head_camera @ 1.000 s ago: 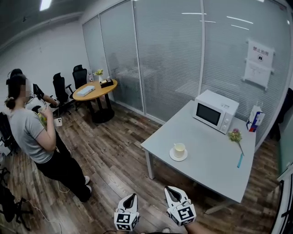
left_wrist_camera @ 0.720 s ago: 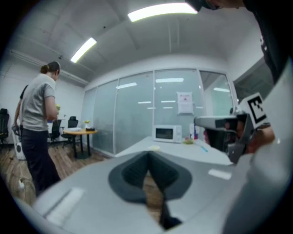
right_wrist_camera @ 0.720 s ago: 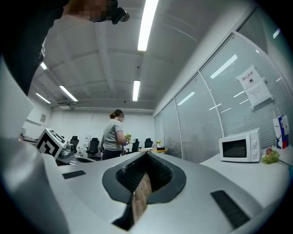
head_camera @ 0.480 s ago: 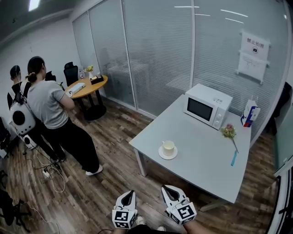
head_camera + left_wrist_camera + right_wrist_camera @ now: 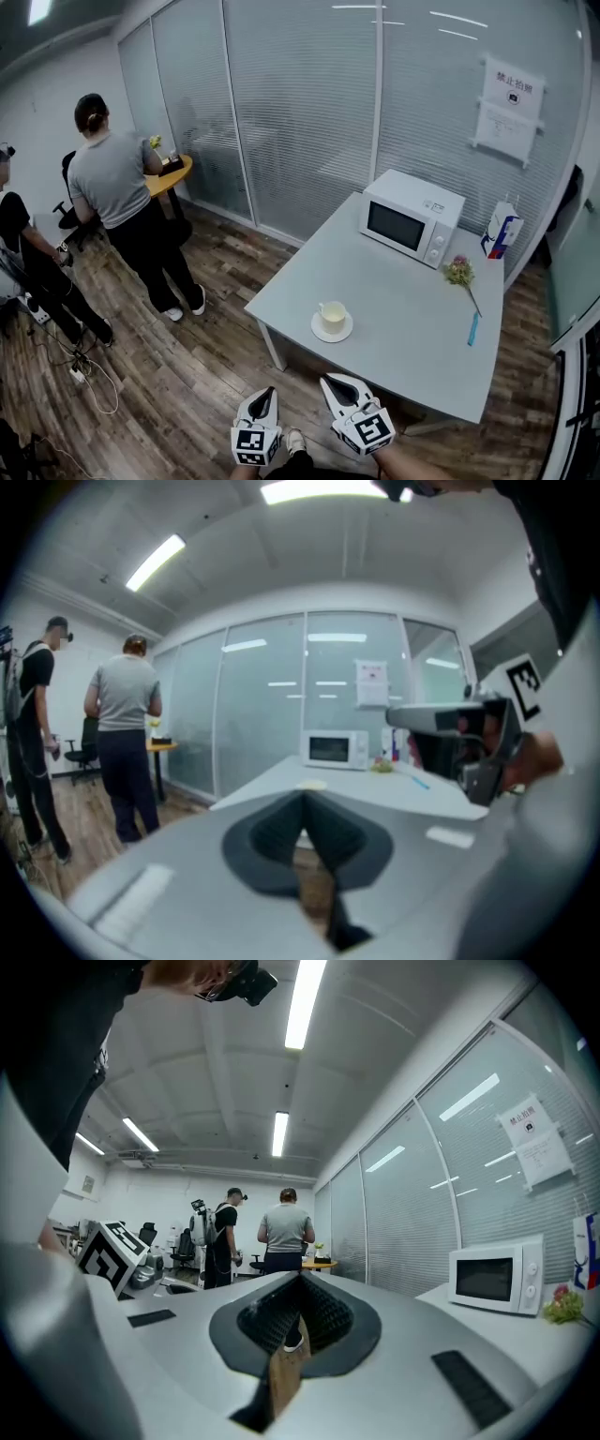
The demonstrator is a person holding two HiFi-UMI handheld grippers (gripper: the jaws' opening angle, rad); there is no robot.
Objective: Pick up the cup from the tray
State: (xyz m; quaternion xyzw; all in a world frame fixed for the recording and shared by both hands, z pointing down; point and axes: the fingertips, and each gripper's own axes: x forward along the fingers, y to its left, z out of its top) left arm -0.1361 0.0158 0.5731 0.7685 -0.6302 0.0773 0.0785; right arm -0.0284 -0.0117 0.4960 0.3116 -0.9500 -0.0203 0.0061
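While both grippers hang low over the wooden floor (image 5: 187, 375), short of its near edge, the grey surface (image 5: 412, 319) stretches ahead of them and off to their right. Well ahead and to the left of the left gripper (image 5: 266, 394), a person in a grey shirt (image 5: 117, 183) stands with their back turned beside a round table (image 5: 178, 169). A white microwave (image 5: 411, 217) sits at the far end of the surface, well beyond the right gripper (image 5: 336, 381).

The left gripper's jaws are pressed together with nothing between them. The right gripper's jaws likewise meet at their tips and hold nothing. Neither gripper touches anything; they sit side by side, apart from one another, each pointing roughly towards the surface.

The tray (image 5: 320, 334), a small round white dish, lies near the closest corner of the surface, just ahead of the right gripper and slightly to the right of the left one. The cup (image 5: 331, 315) stands on it, upright, its long axis vertical and its mouth facing up. It is too small to tell which way its handle points.
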